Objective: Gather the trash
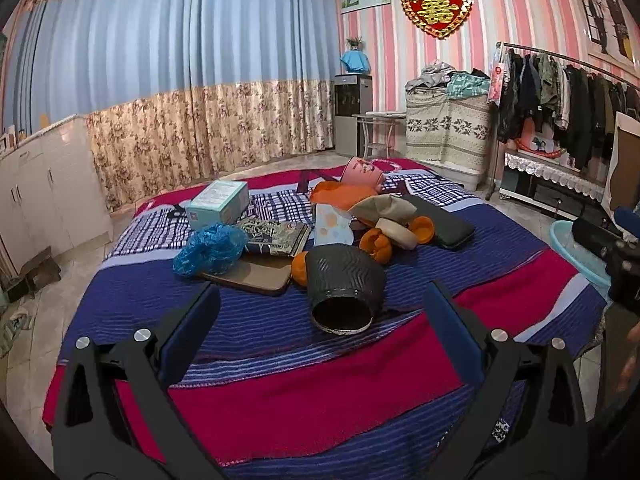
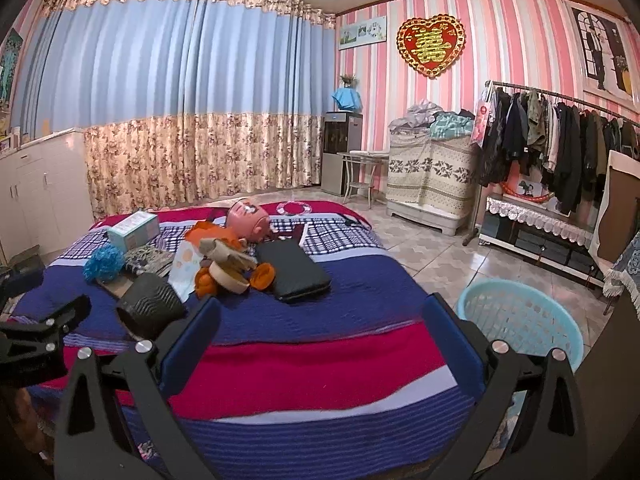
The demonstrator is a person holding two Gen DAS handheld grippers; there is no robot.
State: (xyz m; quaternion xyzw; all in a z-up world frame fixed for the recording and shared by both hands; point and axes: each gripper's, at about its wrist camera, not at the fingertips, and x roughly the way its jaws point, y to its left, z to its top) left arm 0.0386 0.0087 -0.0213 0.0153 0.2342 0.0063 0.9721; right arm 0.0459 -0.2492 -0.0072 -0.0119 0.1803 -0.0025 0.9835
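Note:
A black ribbed paper cup (image 1: 344, 288) (image 2: 150, 304) lies on its side on the striped bed (image 1: 320, 392) (image 2: 320, 364). Behind it sit a crumpled blue plastic bag (image 1: 210, 248) (image 2: 104, 262), orange peels (image 1: 376, 244) (image 2: 262, 274), crumpled brown paper (image 1: 384, 204) (image 2: 224, 252) and a beige ring (image 1: 396, 232) (image 2: 228, 276). My left gripper (image 1: 322, 288) is open, hovering just short of the cup with the cup's mouth between its fingers. My right gripper (image 2: 323, 302) is open over bare blanket, holding nothing. A light blue basket (image 2: 524, 320) (image 1: 576, 248) stands on the floor to the right of the bed.
Also on the bed are a teal box (image 1: 218, 202), a book (image 1: 276, 232), a brown flat pad (image 1: 256, 276), a black case (image 1: 444, 220) (image 2: 294, 270) and a pink mask (image 2: 248, 218). White cabinets (image 1: 48, 184) stand left, a clothes rack (image 2: 560, 136) right.

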